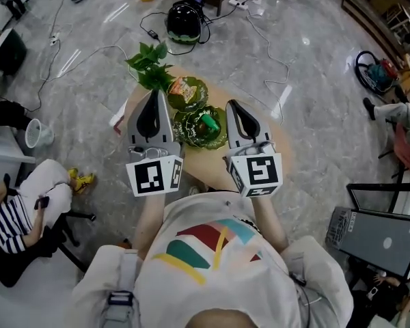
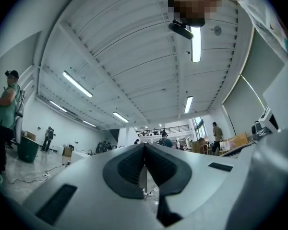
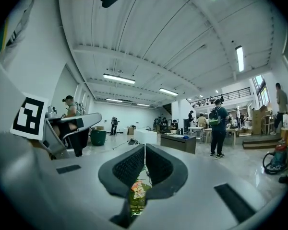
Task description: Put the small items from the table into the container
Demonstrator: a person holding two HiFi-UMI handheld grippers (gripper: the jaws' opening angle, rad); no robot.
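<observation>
A round wooden table (image 1: 208, 168) lies far below me, partly hidden by both grippers. Two green leaf-shaped dishes stand on it: the far one (image 1: 191, 87) holds an orange-and-white packet, the near one (image 1: 191, 130) a green item with some red. My left gripper (image 1: 154, 96) and right gripper (image 1: 233, 106) are held high, side by side, above the table's near half. The left gripper (image 2: 144, 146) is shut and empty, its view facing the ceiling. My right gripper (image 3: 144, 147) is shut too; a dish with a packet (image 3: 137, 191) shows through the slot beneath its pads.
A leafy green plant (image 1: 149, 61) stands at the table's far edge. A black helmet-like object (image 1: 184, 22) and cables lie on the floor beyond it. A seated person (image 1: 17, 214) is at the left, and a grey screen (image 1: 383, 241) at the right.
</observation>
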